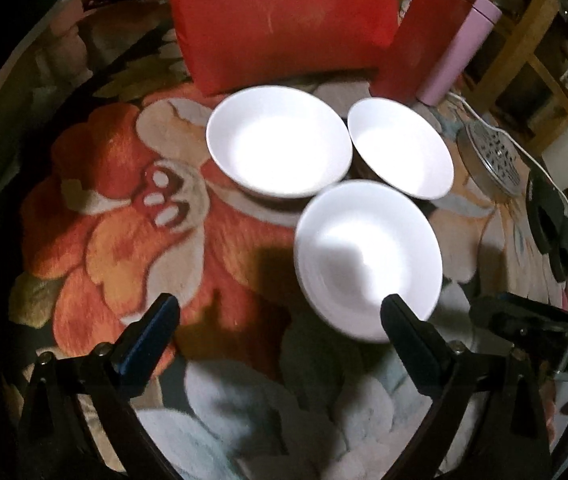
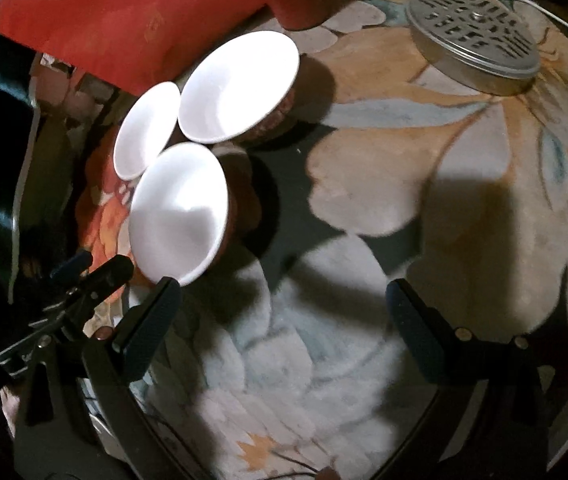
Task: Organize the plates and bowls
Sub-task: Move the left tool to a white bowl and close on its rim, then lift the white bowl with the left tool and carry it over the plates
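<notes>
Left claw (image 1: 279,312) wide, empty | right claw (image 2: 284,296) wide, empty | nearest bowl (image 1: 368,256) blurred

Round glass-topped table (image 1: 11,64) over floral cloth (image 1: 131,248), orange and grey blooms. Red cushion (image 1: 279,20) at far edge; red box (image 1: 424,40), pink tin (image 1: 464,48) beside cushion. Wooden chair frame (image 1: 532,44) beyond. Dim room, hard shadows.

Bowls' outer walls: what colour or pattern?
Reddish-brown patterned outside, white inside; bowls, right wrist view.
</notes>
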A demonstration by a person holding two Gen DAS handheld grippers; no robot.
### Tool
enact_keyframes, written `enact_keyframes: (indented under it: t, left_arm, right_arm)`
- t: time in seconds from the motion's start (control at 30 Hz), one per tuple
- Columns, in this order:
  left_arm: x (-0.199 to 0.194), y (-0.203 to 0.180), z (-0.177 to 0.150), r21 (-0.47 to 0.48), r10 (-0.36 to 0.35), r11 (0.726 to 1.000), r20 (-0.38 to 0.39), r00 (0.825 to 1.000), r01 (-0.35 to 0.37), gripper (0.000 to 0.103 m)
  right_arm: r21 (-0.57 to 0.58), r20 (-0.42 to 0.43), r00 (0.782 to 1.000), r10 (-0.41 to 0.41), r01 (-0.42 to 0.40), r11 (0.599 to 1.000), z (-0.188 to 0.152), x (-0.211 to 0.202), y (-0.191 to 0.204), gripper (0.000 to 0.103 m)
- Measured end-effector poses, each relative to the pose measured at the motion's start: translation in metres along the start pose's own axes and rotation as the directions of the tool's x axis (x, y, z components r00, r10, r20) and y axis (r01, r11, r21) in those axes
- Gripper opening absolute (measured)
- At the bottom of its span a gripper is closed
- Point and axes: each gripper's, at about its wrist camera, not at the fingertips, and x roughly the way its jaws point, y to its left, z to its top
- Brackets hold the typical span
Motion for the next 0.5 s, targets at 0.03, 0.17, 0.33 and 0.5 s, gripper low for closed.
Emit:
enact_keyframes:
  t: [0.03,0.17,0.33,0.5]
  left_arm:
    - [0.003,0.001,0.004,0.005,-0.004,1.0,-0.001,1.0,0.004,0.096]
    - [0.018,0.001,0.013,0.013,-0.017,1.0,-0.031,0.999,0.018,0.084]
    - [0.033,-0.001,0.017,-0.007,-0.031,0.999,-0.066,0.997,0.031,0.045]
    - [0.045,-0.008,0.022,-0.005,-0.034,0.999,-0.077,0.996,0.033,0.035]
  right_arm:
    - [0.011,0.003,1.0,0.009,-0.009,1.0,0.003,0.002,0.001,0.101]
    - [0.052,0.003,0.999,0.032,-0.032,0.998,0.015,0.013,0.002,0.089]
    - [0.05,-0.024,0.998,0.051,-0.05,0.998,0.022,0.033,0.013,0.064]
    - [0.055,-0.046,0.998,0.034,-0.031,0.998,0.025,0.049,0.02,0.04]
